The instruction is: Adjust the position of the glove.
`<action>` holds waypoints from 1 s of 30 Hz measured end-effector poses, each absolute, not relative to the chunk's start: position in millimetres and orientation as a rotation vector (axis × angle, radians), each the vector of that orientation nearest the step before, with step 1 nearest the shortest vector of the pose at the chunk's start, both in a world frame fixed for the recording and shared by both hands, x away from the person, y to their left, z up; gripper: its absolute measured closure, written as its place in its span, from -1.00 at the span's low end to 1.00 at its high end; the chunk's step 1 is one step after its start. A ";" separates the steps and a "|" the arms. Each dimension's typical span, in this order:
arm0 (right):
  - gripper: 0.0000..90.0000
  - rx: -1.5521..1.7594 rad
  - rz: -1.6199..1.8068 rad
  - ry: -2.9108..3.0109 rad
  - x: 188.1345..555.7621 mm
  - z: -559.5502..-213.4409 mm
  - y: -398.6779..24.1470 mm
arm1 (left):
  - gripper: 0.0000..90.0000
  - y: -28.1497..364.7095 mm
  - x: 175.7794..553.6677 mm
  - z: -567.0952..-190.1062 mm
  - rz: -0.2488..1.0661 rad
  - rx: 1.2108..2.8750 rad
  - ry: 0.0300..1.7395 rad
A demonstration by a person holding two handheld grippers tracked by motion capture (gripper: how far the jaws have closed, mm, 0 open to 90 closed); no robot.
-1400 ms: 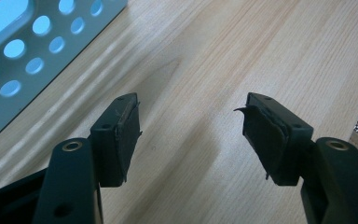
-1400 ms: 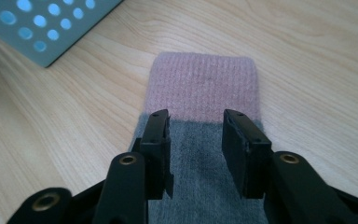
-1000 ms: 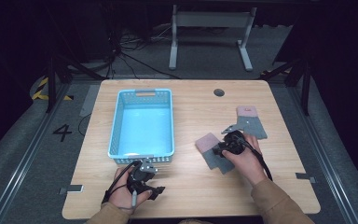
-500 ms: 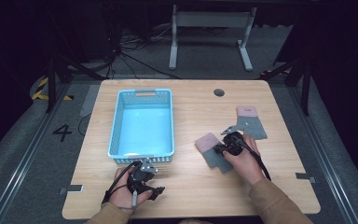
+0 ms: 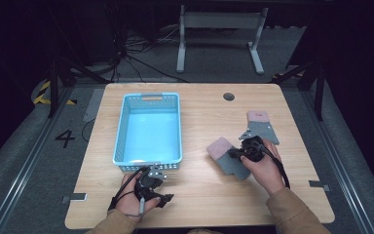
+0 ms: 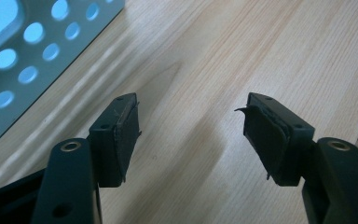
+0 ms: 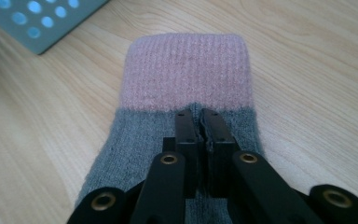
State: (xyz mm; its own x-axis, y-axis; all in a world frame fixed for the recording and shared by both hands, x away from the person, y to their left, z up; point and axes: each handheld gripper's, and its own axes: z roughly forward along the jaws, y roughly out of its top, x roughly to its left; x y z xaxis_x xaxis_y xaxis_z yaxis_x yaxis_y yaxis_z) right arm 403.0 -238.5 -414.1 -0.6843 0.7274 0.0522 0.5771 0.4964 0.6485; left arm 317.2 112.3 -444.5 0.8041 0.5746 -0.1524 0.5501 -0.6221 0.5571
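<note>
1. As the right gripper is closed on the grey knitted sock with pink cuff, lower centre-right of the high view, a pinch of fabric should be confirmed.
2. The left gripper is held open, empty, beside the light blue perforated plastic basket.

Overall light: the surface is evenly lit from above; the floor and room around it fall off into near black.
Shadows: soft and faint beside the basket; a dim shadow lies on the wood between the left gripper jaws.
Sharpness: high view soft and slightly grainy; gripper views crisp on the sock knit, basket holes blurred.
</note>
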 end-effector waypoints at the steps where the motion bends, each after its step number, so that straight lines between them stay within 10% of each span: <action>1: 0.93 1.106 0.966 2.516 401.7 -412.2 -239.9 | -0.19 111.4 317.7 -444.4 0.054 2.390 0.824; 30: 0.91 0.748 0.900 2.805 385.4 -418.1 -269.6 | -0.20 93.6 328.2 -445.1 0.024 2.424 0.753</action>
